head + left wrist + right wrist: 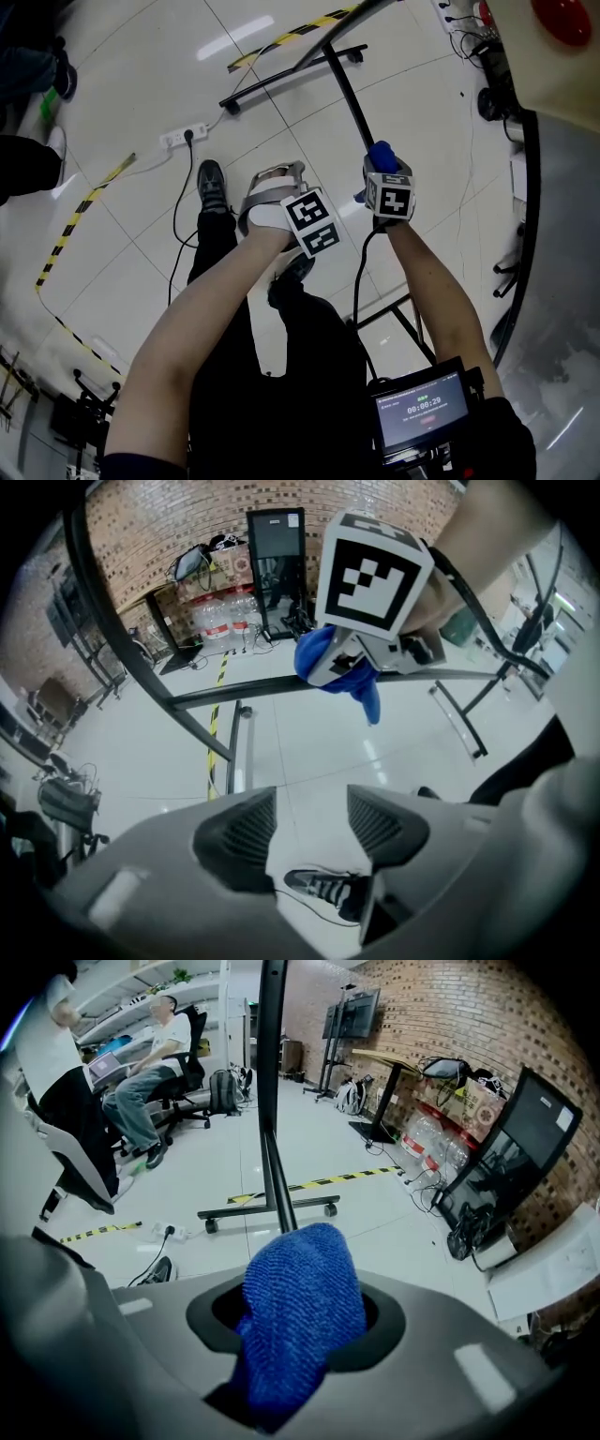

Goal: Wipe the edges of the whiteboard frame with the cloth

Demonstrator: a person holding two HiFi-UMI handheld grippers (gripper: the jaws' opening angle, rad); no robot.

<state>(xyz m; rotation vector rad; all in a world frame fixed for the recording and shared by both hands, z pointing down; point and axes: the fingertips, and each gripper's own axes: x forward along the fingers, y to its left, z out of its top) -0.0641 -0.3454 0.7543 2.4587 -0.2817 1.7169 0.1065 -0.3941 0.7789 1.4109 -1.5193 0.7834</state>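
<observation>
A blue cloth (300, 1321) is bunched between the jaws of my right gripper (302, 1309), which is shut on it. In the head view the right gripper (382, 157) holds the cloth (381, 153) against a black bar (351, 96) of the whiteboard stand. The left gripper view shows the same cloth (330, 663) at that bar (234, 692). My left gripper (275, 174) hovers just left of the right one. Its jaws (310, 825) stand open with nothing between them. The whiteboard's grey face (562, 281) and its black frame edge (532, 206) lie at the right.
The stand's wheeled foot (281, 80) rests on the white tiled floor. A power strip (183, 137) and its cables lie to the left, near yellow-black floor tape (80, 214). My shoe (211, 186) is below. People sit at desks (150, 1072) in the background.
</observation>
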